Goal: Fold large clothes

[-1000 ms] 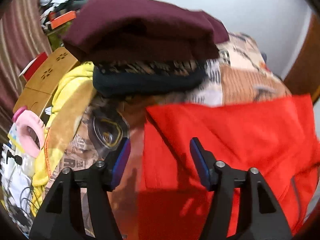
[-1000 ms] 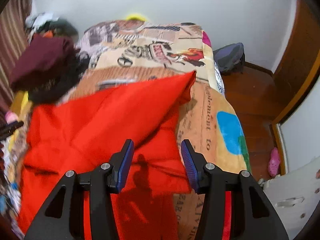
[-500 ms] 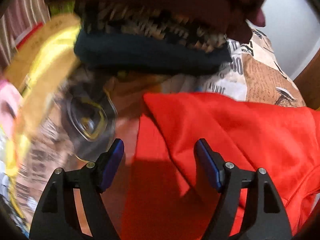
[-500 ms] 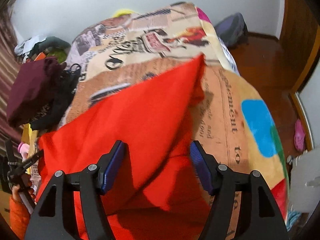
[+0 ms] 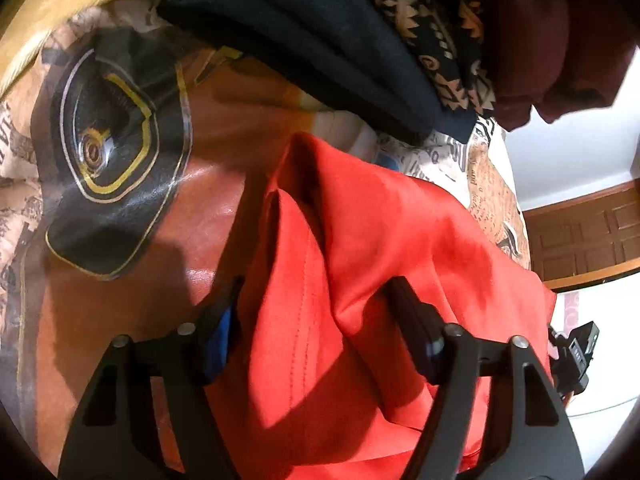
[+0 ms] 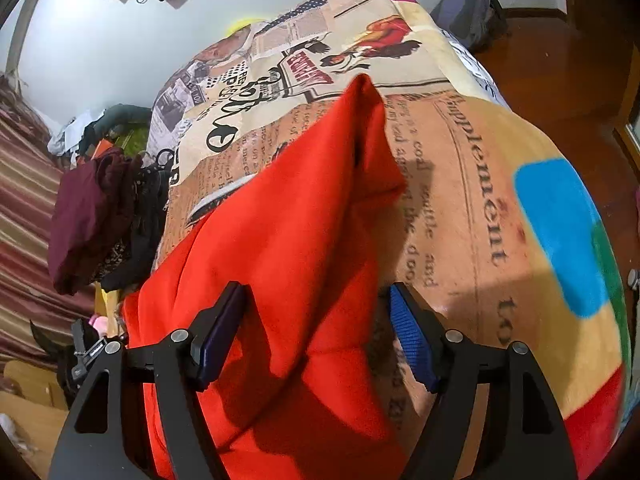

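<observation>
Both grippers are hovering spread over a red garment lying on the bed.

The left gripper is pointing down with its jaws closing, still apart; a raised fold of the red garment is lying between them, and whether the pads are touching it I cannot tell. At its 12 o'clock a stack of folded clothes is sitting on the printed blanket. The right gripper is opening wider, straddling the garment's edge, whose pointed corner is reaching toward 12 o'clock.
</observation>
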